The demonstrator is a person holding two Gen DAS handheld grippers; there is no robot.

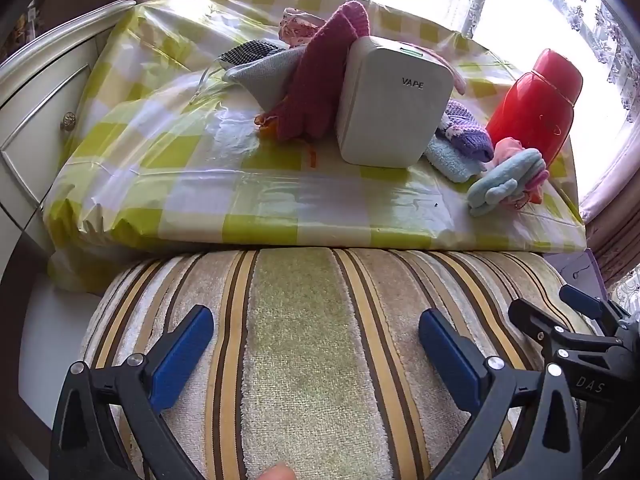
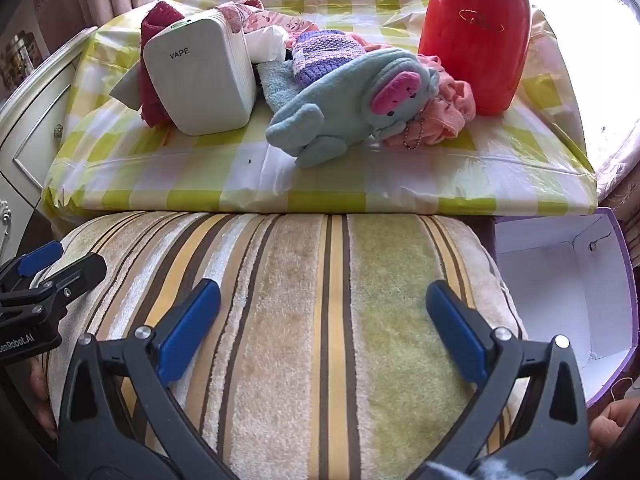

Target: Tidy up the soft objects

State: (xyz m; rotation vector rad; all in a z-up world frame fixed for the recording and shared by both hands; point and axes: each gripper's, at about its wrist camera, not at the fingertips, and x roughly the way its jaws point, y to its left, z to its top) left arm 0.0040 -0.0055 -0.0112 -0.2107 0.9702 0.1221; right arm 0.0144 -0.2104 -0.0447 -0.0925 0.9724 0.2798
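Soft things lie on a table with a yellow-checked cover (image 1: 168,184): a magenta knit glove (image 1: 316,80), a grey cloth (image 1: 264,76), a purple knit piece (image 2: 324,54), a light blue towel (image 1: 448,160), a light blue plush toy (image 2: 344,100) and pink cloth (image 2: 452,112). My left gripper (image 1: 316,340) is open and empty over a striped cushion (image 1: 316,360). My right gripper (image 2: 324,316) is open and empty over the same cushion (image 2: 304,320). Each gripper shows at the edge of the other's view.
A white "VAPE" box (image 1: 392,104) stands among the soft things. A red flask (image 2: 476,32) stands at the table's right. An open white box with purple sides (image 2: 560,288) sits right of the cushion. A white cabinet (image 1: 36,92) is at the left.
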